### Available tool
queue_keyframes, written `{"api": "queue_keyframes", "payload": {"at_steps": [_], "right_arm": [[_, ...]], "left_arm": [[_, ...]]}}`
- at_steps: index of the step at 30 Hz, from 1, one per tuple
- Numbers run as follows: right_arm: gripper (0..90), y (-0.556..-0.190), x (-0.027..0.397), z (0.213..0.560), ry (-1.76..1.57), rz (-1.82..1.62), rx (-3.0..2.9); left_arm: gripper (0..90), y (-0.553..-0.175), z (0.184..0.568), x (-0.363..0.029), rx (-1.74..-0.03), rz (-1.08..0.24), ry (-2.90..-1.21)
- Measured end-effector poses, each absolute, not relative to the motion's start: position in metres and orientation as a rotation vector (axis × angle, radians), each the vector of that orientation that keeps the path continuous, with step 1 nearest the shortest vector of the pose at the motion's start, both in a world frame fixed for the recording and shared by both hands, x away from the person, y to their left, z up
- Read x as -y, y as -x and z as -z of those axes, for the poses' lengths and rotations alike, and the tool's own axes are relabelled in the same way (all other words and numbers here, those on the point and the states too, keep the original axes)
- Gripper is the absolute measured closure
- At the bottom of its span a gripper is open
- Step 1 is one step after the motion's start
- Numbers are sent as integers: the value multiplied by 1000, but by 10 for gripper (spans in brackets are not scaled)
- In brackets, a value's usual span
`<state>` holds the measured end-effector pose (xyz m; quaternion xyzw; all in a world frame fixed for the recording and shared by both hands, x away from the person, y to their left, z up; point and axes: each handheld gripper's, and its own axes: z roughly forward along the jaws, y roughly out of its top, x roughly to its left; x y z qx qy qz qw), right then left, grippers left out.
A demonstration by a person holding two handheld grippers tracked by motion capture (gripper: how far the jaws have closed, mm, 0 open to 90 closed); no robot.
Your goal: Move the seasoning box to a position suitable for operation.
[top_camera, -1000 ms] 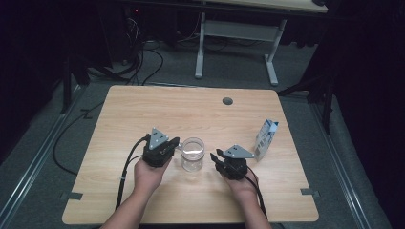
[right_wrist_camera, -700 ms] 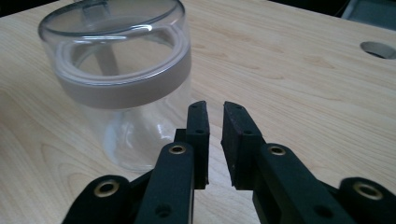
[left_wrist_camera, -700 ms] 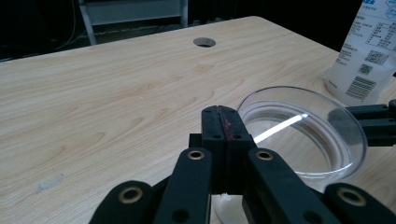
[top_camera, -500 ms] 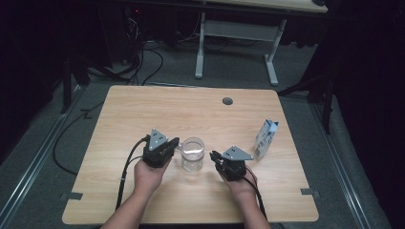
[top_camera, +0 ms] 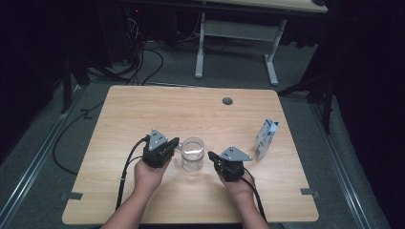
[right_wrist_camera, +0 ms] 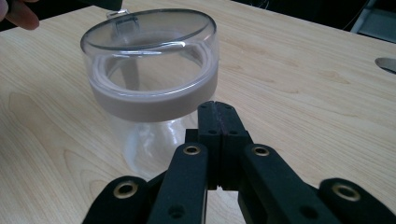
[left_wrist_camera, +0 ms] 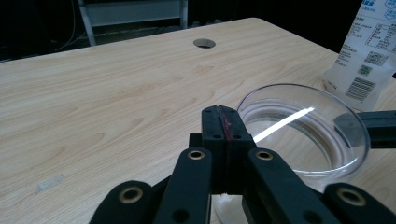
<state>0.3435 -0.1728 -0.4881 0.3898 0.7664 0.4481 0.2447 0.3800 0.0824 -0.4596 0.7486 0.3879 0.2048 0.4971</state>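
Note:
A clear jar (top_camera: 192, 153) with a see-through lid and a grey-brown band stands upright at the table's front middle. My left gripper (top_camera: 175, 141) is at the jar's left side, and its jaws are shut with nothing between them (left_wrist_camera: 223, 122), level with the lid's rim (left_wrist_camera: 299, 133). On the jar's right, my right gripper (top_camera: 210, 155) points at the jar. Its jaws have just closed and stand shut and empty (right_wrist_camera: 217, 114), just in front of the jar (right_wrist_camera: 149, 74). Whether either tip touches the jar I cannot tell.
A white and blue carton (top_camera: 265, 139) stands upright to the right of the jar, also seen behind it (left_wrist_camera: 369, 51). A round cable hole (top_camera: 227, 101) lies in the wooden table (top_camera: 143, 109) toward its far edge. Cables and a desk frame are on the floor beyond.
The right gripper's jaws have drawn together beside the jar. The left gripper, the jar and the carton have stayed where they were.

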Motion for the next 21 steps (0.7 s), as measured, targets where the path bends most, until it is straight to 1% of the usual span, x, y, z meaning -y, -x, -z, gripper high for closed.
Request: {"api": "queue_keyframes", "payload": {"at_steps": [12,21], "right_arm": [[900,-338,168,478,-1020,-1257,-2064],[900,-337,157,474,-970,-1260,-2083]], "left_arm": [[900,-381,461,-83,-946,-490,-1811],[900,-381,461,-84,-950,-489,-1809]]}}
